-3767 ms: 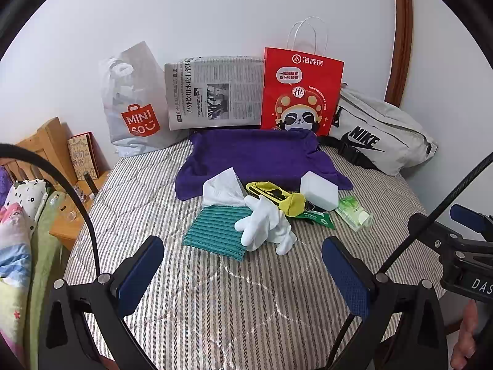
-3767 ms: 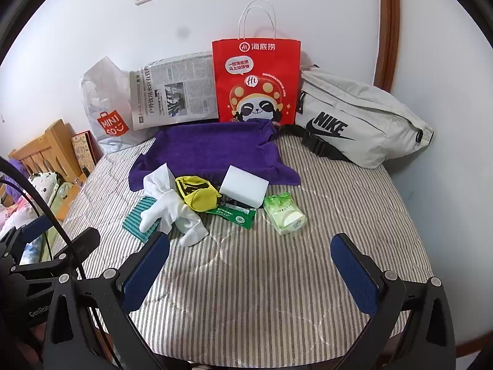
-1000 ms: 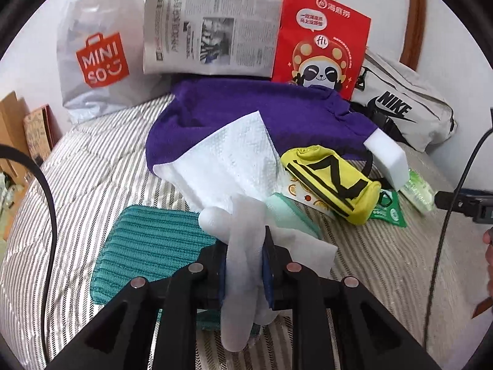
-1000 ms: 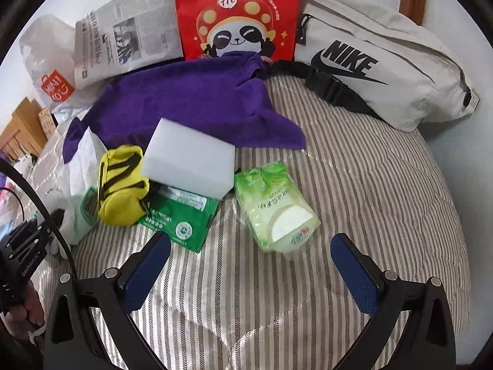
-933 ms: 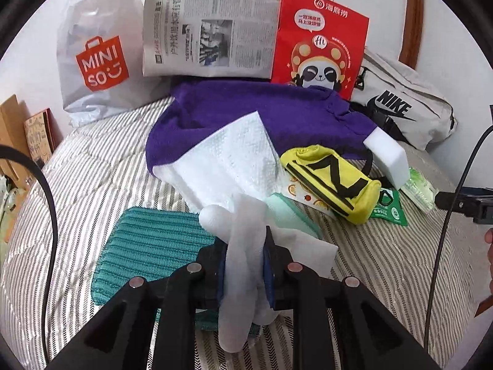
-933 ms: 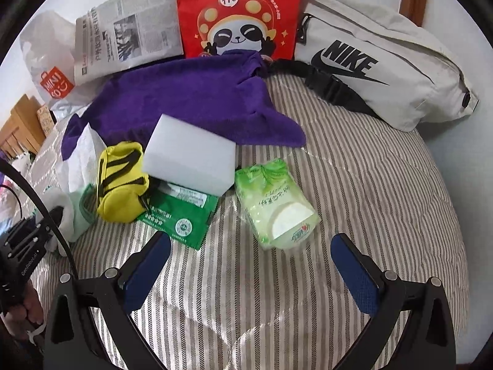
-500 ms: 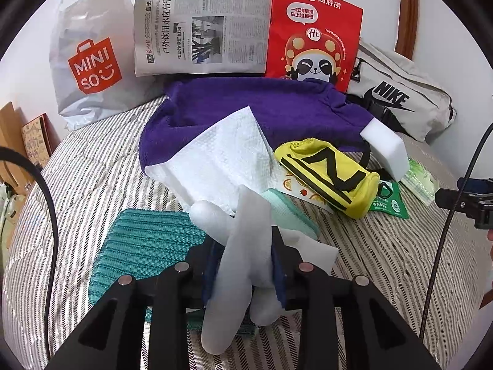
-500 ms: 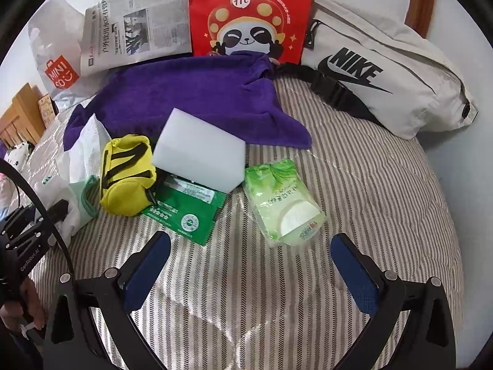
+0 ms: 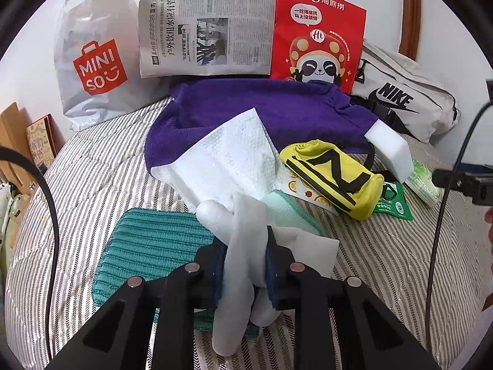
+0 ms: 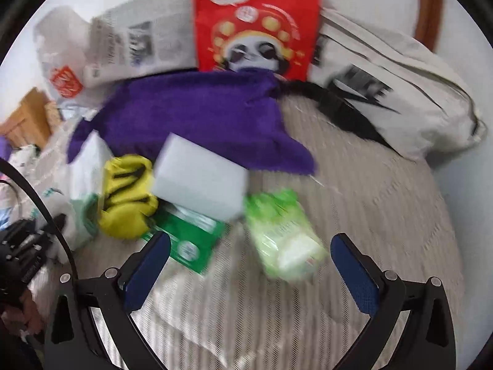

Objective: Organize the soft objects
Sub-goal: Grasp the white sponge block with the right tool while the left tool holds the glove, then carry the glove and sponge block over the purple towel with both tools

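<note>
Closing its jaws, your left gripper (image 9: 245, 259) pinches the white glove (image 9: 240, 246) at lower centre of the left wrist frame, above the teal cloth (image 9: 154, 246). Your right gripper (image 10: 251, 265) stands spread near the green wipes pack (image 10: 283, 240), lower centre

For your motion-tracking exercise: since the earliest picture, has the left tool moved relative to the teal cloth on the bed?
Yes. The left tool has come forward and down to the teal cloth and is closing on the white glove lying over it.
</note>
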The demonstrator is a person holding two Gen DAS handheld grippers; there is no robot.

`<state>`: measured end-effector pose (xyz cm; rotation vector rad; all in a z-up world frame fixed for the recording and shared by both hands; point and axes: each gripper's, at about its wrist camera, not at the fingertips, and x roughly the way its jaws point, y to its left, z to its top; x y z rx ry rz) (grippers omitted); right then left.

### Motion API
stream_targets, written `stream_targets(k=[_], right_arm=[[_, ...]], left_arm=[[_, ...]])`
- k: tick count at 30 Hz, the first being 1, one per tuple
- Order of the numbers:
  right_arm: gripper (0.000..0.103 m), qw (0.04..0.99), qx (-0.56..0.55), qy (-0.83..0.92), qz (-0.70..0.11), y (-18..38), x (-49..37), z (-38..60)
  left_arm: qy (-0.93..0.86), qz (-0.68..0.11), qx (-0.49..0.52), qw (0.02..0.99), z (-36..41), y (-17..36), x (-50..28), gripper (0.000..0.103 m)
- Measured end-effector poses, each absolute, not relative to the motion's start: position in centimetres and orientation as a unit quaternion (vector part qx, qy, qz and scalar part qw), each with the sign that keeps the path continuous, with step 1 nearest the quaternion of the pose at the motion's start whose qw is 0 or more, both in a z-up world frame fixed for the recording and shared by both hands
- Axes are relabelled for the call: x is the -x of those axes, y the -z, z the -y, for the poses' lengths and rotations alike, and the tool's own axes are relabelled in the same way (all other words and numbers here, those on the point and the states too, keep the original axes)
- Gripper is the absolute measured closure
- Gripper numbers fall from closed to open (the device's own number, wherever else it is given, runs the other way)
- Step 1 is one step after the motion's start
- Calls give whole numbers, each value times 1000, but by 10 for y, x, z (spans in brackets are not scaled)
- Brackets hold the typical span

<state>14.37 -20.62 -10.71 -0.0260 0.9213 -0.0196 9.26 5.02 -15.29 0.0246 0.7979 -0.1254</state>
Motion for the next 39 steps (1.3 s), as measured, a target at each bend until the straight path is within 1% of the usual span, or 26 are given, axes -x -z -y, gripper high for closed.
stream_targets(k=[3,7,11,12,13,14,15,16,18,19,23,29,39], right_arm=[[0,903,18,-25,-429,106,-152,192],[1,902,66,-40,-424,116,-168,166],[5,905,106,-32,-412,125,-184,154],[11,905,116,-31,-408,127,-188,152],[22,905,121,-30,-406,129,-191,151],[29,904,131,-28,-406,132,-195,149],[42,903,140,-28,-404,133,-198,148],[53,903,146,-28,-403,134,-200,147],[54,899,159,-31,-406,133,-201,146],[60,900,158,-37,-405,130,-201,146],[60,905,129,-46,-403,116,-199,152],[60,905,58,-65,-416,93,-199,169],[60,905,13,-70,-419,72,-205,177]], left_arm=[[63,-390,-7,919,-51,153,-94,80],[66,-390,-1,918,-53,153,-94,80],[66,-390,-2,918,-53,153,-95,80],[65,-390,-2,918,-53,153,-94,80],[65,-390,-4,918,-53,153,-94,80],[65,-390,-3,918,-53,153,-94,80],[65,-390,-4,918,-52,153,-94,80],[65,-390,-4,918,-52,153,-94,80],[65,-390,-6,918,-52,153,-94,80],[64,-391,-8,918,-51,153,-94,80],[72,-401,-7,913,-52,150,-98,81],[94,-413,52,904,-73,137,-106,84],[102,-395,43,912,-76,96,-113,84]])
